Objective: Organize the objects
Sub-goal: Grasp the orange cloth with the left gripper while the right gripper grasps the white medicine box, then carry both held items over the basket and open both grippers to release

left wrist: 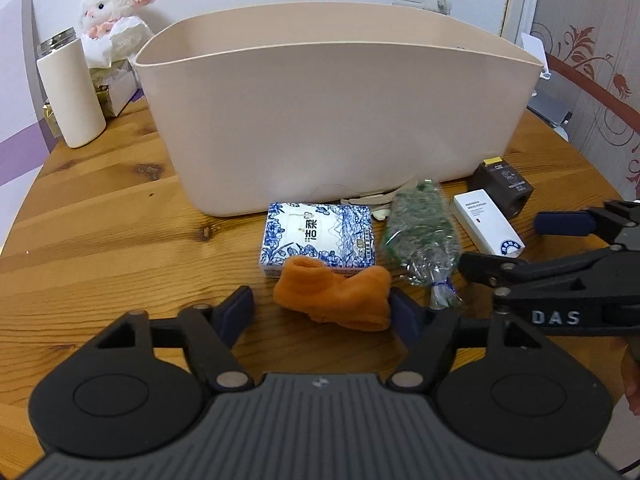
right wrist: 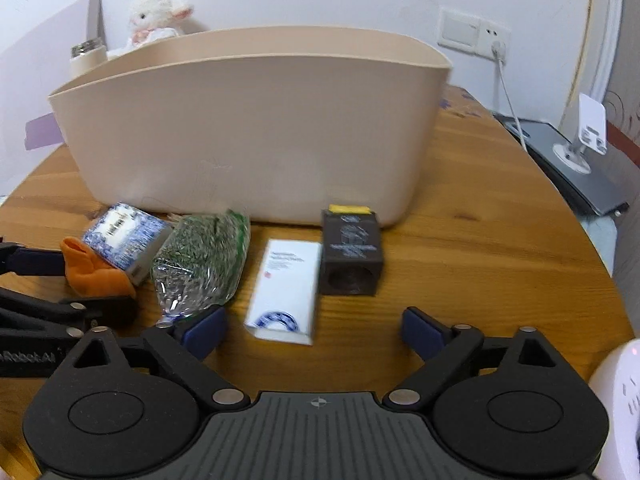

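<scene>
A large beige bin (left wrist: 340, 120) (right wrist: 256, 132) stands on the round wooden table (left wrist: 100, 220). In front of it lie a blue-and-white tissue pack (left wrist: 318, 240) (right wrist: 124, 238), an orange sock (left wrist: 334, 298) (right wrist: 92, 270), a clear bag of green stuff (left wrist: 422, 232) (right wrist: 200, 264), a white box (left wrist: 488, 228) (right wrist: 286, 290) and a dark brown box (left wrist: 506, 186) (right wrist: 352, 256). My left gripper (left wrist: 324, 306) is open, its fingers on either side of the orange sock. My right gripper (right wrist: 314, 330) is open, just in front of the white box; it also shows at the right of the left wrist view (left wrist: 516, 244).
A white cylindrical bottle (left wrist: 72, 92) and a plush lamb (left wrist: 116, 12) stand at the back left beside the bin. A wall socket with a cable (right wrist: 496, 44) and a grey device with a white stand (right wrist: 580, 152) are at the right. A white object (right wrist: 620, 408) sits at the lower right edge.
</scene>
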Demonstrator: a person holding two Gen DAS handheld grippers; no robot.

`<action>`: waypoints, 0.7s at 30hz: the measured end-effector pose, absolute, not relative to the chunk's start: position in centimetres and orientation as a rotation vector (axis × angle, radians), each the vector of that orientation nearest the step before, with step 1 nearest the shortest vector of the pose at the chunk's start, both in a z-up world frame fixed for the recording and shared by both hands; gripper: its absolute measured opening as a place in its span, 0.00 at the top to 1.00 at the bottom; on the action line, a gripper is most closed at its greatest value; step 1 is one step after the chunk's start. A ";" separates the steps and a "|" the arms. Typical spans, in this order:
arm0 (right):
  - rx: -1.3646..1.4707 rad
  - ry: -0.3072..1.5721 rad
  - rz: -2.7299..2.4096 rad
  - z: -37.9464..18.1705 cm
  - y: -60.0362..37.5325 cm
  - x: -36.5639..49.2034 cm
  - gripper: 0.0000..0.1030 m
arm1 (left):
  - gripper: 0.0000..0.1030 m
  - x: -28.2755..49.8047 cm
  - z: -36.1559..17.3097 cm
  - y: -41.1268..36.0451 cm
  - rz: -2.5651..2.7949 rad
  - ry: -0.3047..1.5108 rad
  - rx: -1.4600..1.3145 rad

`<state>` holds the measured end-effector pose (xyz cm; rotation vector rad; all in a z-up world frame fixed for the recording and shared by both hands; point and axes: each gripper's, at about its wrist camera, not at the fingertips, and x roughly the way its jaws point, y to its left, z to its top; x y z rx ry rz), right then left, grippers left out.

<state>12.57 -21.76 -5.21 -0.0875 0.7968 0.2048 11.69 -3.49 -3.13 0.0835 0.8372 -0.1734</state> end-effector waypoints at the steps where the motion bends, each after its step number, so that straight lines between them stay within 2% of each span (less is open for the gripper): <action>1: -0.088 0.791 0.207 -5.2 -21.6 12.5 0.20 | 0.39 11.6 -3.1 -3.4 -0.177 0.832 0.083; 2: -0.089 0.784 0.211 -5.1 -21.5 12.4 0.23 | 0.49 11.6 -3.0 -3.3 -0.178 0.828 0.081; 3: -0.089 0.778 0.217 -5.0 -21.3 12.3 0.33 | 0.55 11.6 -2.9 -3.1 -0.175 0.826 0.073; 4: -0.087 0.774 0.222 -5.0 -21.1 12.2 0.43 | 0.66 11.5 -2.9 -2.8 -0.171 0.824 0.064; 5: -0.087 0.772 0.226 -4.9 -21.0 12.1 0.46 | 0.72 11.4 -2.8 -2.6 -0.171 0.827 0.055; 9: -0.097 0.771 0.246 -4.7 -20.4 11.4 0.69 | 0.80 11.0 -2.6 -2.1 -0.193 0.841 0.050; 10: -0.097 0.774 0.248 -4.6 -20.4 11.3 0.72 | 0.80 10.9 -2.6 -2.0 -0.198 0.843 0.046; 21: -0.065 0.748 0.247 -3.0 -21.4 8.7 0.73 | 0.80 9.1 -0.6 -1.2 -0.208 0.806 0.035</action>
